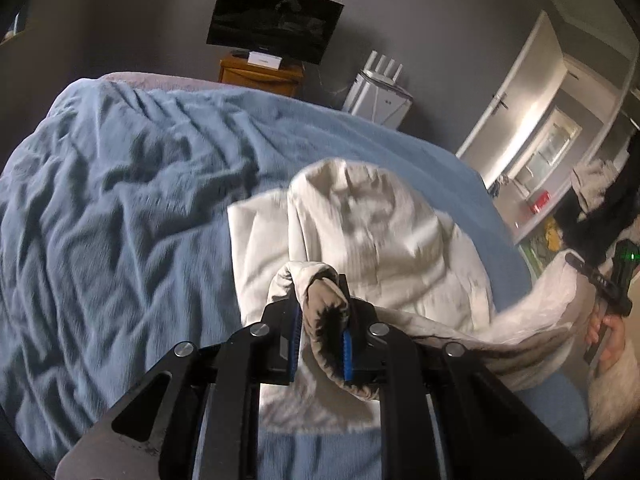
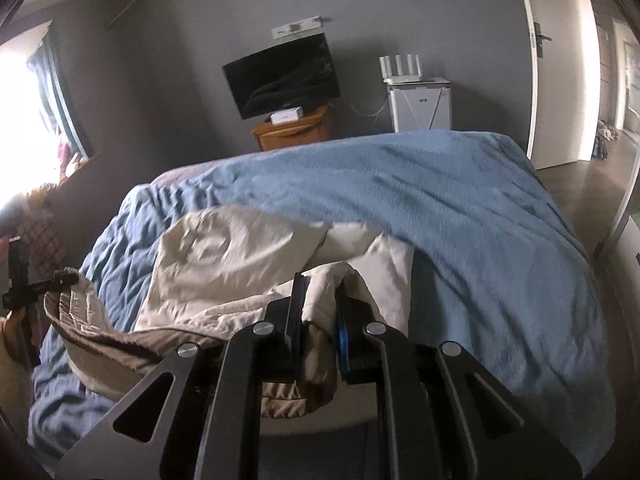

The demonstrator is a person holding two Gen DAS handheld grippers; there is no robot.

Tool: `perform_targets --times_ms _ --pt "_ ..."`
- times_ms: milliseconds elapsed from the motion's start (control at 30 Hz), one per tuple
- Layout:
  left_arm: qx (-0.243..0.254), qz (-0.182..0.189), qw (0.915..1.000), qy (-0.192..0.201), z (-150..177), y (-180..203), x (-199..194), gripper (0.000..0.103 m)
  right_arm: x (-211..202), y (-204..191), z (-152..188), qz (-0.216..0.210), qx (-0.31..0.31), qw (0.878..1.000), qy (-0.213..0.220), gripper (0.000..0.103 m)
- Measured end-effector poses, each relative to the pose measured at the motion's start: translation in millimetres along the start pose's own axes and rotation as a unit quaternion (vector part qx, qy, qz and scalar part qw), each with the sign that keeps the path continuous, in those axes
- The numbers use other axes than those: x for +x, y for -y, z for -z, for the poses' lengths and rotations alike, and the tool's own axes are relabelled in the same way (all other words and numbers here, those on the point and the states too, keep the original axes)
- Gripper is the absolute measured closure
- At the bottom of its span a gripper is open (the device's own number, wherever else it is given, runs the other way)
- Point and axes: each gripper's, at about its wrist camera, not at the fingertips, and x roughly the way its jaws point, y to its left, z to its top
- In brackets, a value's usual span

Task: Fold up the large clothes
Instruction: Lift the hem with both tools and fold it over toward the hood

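Blue bed [image 1: 120, 200]: L tongs [image 1: 322, 312] & R tongs [image 2: 320, 304] both clamped on cream garment [image 1: 380, 232]

Grey walls [image 2: 180, 80] all round, dim. Bed under a rumpled blue blanket [image 1: 120, 200] filling the middle. Against the far wall, a dark television [image 2: 282, 74] on a low wooden cabinet [image 2: 294, 132], with a small white box [image 2: 286, 115] at its foot. Beside it, a white unit [image 2: 420, 102] topped by what may be a router with upright antennas, too blurred to confirm. Bright window [image 2: 24, 120] at left, washed out by daylight. White door [image 2: 560, 60] open at right onto a brownish floor [image 2: 576, 184].
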Motion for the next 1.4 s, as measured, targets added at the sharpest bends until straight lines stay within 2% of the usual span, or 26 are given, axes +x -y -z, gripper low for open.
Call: perform_targets --times_ms 167,333,433,700,800,833,867,900,933,967,1100,1233,1400 --pt "-0.010 -0.027 0.9996 0.004 -46 -11 48 0.088 63 16 -35 0.021 0.032 0.999 0.008 0.092" --pt "-0.021 -0.066 0.9974 -0.019 -76 -24 106 0.087 138 28 -55 0.057 0.059 0.997 -0.002 0.092" --pt "-0.027 -0.086 0.9944 -0.054 -82 -38 143 0.087 181 39 -56 0.068 0.087 0.994 -0.025 0.092" --pt "-0.041 -0.100 0.9907 -0.082 -79 -57 186 0.083 247 47 -47 0.104 0.076 0.990 -0.061 0.092" --pt "-0.077 -0.082 0.9904 -0.081 -77 -63 188 0.079 249 49 -41 0.102 0.085 0.989 -0.064 0.089" --pt "-0.090 -0.066 0.9910 -0.075 -76 -64 184 0.067 248 50 -41 0.097 0.092 0.989 -0.062 0.086" --pt "-0.095 -0.054 0.9914 -0.071 -75 -63 182 0.055 244 51 -40 0.089 0.100 0.989 -0.059 0.078" --pt "-0.100 -0.043 0.9920 -0.063 -74 -61 176 0.049 239 52 -40 0.078 0.107 0.990 -0.054 0.062" --pt "-0.101 -0.037 0.9924 -0.060 -74 -59 172 0.037 230 50 -39 0.064 0.111 0.991 -0.047 0.052" --pt "-0.098 -0.036 0.9933 -0.049 -72 -53 163 0.024 222 47 -38 0.059 0.111 0.991 -0.038 0.036" --pt "-0.061 -0.046 0.9968 -0.023 -64 -30 137 0.019 177 22 -31 0.044 0.078 0.996 0.001 0.033" --pt "-0.024 -0.049 0.9984 -0.011 -43 -3 114 0.015 144 -2 -11 0.040 0.046 0.998 0.004 0.025" --pt "0.029 -0.057 0.9980 0.003 13 37 88 0.008 113 -27 31 0.046 0.004 0.999 -0.006 0.020"
